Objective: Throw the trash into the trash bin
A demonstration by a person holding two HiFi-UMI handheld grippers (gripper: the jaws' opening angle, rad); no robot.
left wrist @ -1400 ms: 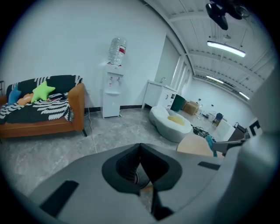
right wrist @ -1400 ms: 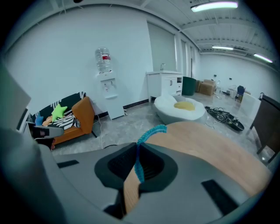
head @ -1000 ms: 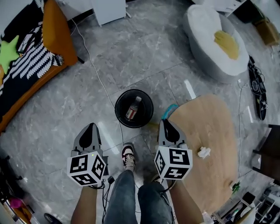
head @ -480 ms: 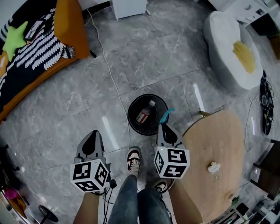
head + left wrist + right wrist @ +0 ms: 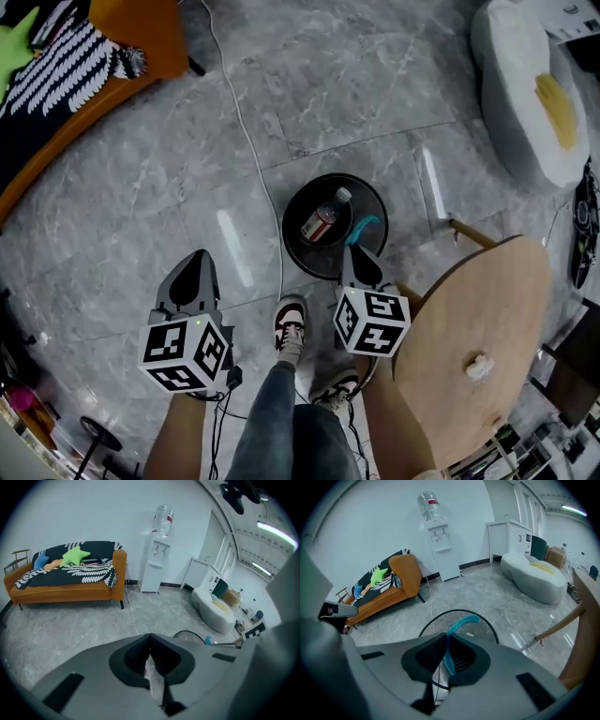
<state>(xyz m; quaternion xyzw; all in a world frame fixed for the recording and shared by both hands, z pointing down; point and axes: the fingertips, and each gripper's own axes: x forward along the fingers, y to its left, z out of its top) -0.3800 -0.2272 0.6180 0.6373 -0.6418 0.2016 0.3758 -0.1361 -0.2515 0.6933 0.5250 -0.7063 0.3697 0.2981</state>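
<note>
A black mesh trash bin (image 5: pixel 300 248) stands on the grey floor with a plastic bottle (image 5: pixel 324 218) lying inside it. My right gripper (image 5: pixel 359 255) hangs over the bin's near right rim, shut on a blue strip of trash (image 5: pixel 365 228) that curls out past the fingertips above the bin (image 5: pixel 461 620). In the right gripper view the blue strip (image 5: pixel 461 621) runs up from between the closed jaws. My left gripper (image 5: pixel 192 270) is to the left of the bin over bare floor, shut with nothing in it (image 5: pixel 150 644).
A round wooden table (image 5: pixel 469 319) with a crumpled white scrap (image 5: pixel 479 367) stands right of the bin. A white cable (image 5: pixel 251 150) runs across the floor past the bin. My shoes (image 5: pixel 290 323) are just below it. An orange sofa (image 5: pixel 65 581) and a white beanbag (image 5: pixel 530 94) lie farther off.
Both grippers have come down and forward toward the bin. The right one, still holding the blue strip, now sits over the bin's rim; the table has slid to the lower right.
</note>
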